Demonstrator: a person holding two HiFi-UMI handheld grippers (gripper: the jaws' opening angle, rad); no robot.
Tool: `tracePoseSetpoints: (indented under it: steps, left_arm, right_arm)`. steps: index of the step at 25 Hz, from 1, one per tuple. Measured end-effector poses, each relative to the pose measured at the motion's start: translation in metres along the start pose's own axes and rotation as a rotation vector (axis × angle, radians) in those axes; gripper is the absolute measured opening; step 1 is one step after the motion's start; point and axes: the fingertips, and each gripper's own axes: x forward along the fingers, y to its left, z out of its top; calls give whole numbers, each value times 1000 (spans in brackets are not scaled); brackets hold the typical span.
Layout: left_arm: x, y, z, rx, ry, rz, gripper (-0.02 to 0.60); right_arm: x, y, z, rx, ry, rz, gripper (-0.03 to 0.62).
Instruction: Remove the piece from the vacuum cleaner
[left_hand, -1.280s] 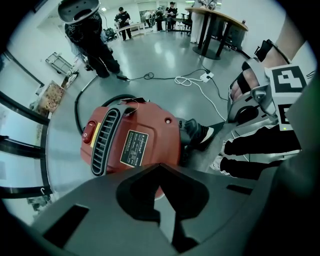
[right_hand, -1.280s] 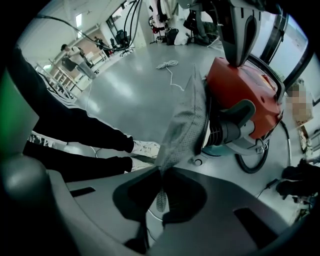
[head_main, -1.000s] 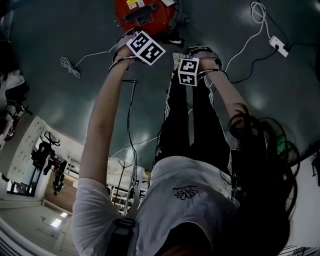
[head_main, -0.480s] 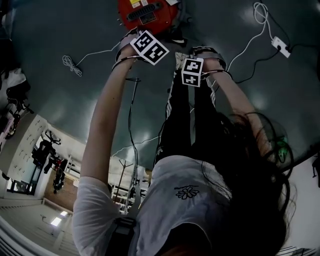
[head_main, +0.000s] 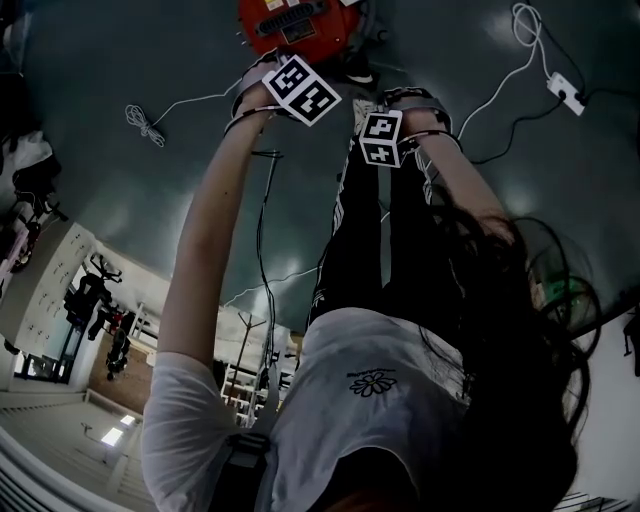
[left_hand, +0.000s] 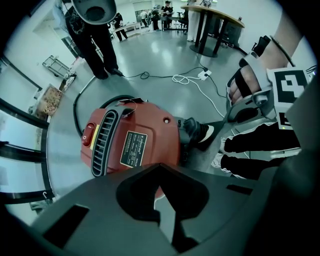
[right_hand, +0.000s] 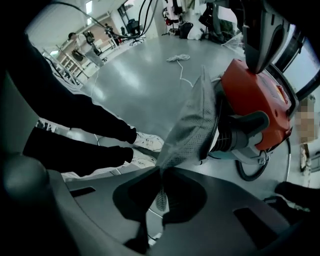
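In the head view the red vacuum cleaner (head_main: 290, 22) lies on the floor below me, in the left gripper view my left gripper (left_hand: 162, 200) hangs closed and empty over its casing, and in the right gripper view my right gripper (right_hand: 161, 185) pinches the grey mesh piece (right_hand: 192, 125), seemingly not yet off the neck, so next I'd draw it steadily clear.

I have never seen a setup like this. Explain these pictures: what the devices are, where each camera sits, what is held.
There is no robot: a person holds a two-jaw tool in each hand. The head view comes from a camera on the person's head, looking down past both arms at a red vacuum cleaner on the grey floor, with a white cable and power strip nearby. The other two views come from cameras riding on the tools. The left tool hangs over the vacuum cleaner, jaws together on nothing. The right tool pinches a grey mesh piece that reaches to the vacuum cleaner's front end.
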Motion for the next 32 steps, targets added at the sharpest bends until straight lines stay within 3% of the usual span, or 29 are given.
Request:
tracePoseSetpoints:
  steps: [3,8,13,17,22,24,28,32]
  left_arm:
    - [-1,0,2,2,-7,15,5]
    - [-1,-6,4,4,-13,6,5]
    - [1,-6,4,6,-9,29,5]
    - [1,-7,4,4,13,9,5]
    - [0,-6,4,21,-3,55,5]
    - [-1,-5,6,9,-8,54,5]
    - [-1,-6,16,-4,-5,59,5]
    - [4,-5,22,-12,2,73,5]
  right_arm:
    - [3,-7,-18,-99,17,-3,26]
    - [-4,-1,-17,-87,-27,-43,26]
    - [-8,3,-2,14,-43,-56,26]
    - [-3,6,0,220,-117,-8,26]
    - [-12,-9,-24,220,-147,21,26]
    - [-12,-18,-37,139,-128,20,26]
    - [2,-33,-66,-118,-23,-63,26]
    - [17,-24,-67,-165,-27,-33,26]
